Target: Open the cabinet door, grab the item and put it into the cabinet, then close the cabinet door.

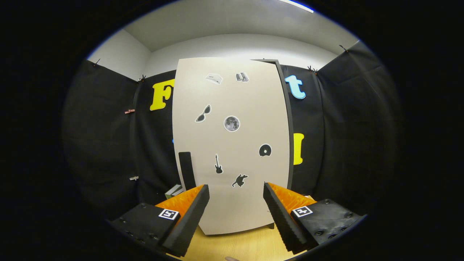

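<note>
While we held the gripper [235, 203] over the wooden tabletop [239, 246], its two fingers [188, 214] stood wide apart and gripped nothing. Beyond them rose the cabinet [286, 119], a dark-edged box whose pale door [232, 145] faced us and looked shut, or very nearly so. We saw a black upright handle [186, 170] near the door's lower left edge, just above the left finger. Small stickers dotted the door, among them a moon [231, 123], a guitar [218, 164] and sunglasses [203, 113]. Left of the cabinet's foot, behind the left finger, we made out a small greenish-white item [174, 190], partly hidden; what it was we could not tell.
</note>
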Motion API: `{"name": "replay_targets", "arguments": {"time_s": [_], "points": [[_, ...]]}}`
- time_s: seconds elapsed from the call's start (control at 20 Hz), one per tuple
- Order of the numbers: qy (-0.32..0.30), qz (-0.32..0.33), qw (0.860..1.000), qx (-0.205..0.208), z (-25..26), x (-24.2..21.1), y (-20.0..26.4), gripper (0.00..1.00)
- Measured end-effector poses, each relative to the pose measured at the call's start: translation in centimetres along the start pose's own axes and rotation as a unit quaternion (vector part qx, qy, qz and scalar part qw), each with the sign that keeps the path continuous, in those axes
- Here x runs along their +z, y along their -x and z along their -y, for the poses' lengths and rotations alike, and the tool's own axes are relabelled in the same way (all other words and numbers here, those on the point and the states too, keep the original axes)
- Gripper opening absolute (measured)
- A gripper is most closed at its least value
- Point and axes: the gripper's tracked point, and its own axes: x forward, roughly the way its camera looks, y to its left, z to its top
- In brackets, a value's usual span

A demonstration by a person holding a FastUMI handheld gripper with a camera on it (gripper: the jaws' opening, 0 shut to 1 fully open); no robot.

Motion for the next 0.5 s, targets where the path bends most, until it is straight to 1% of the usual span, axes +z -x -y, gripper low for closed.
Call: {"name": "replay_targets", "arguments": {"time_s": [0.2, 0.5], "points": [[0.003, 0.006, 1.0, -0.011, 0.46, 0.32, 0.15, 0.97], [-0.004, 0.006, 1.0, -0.009, 0.04, 0.55, 0.39, 0.97]]}}
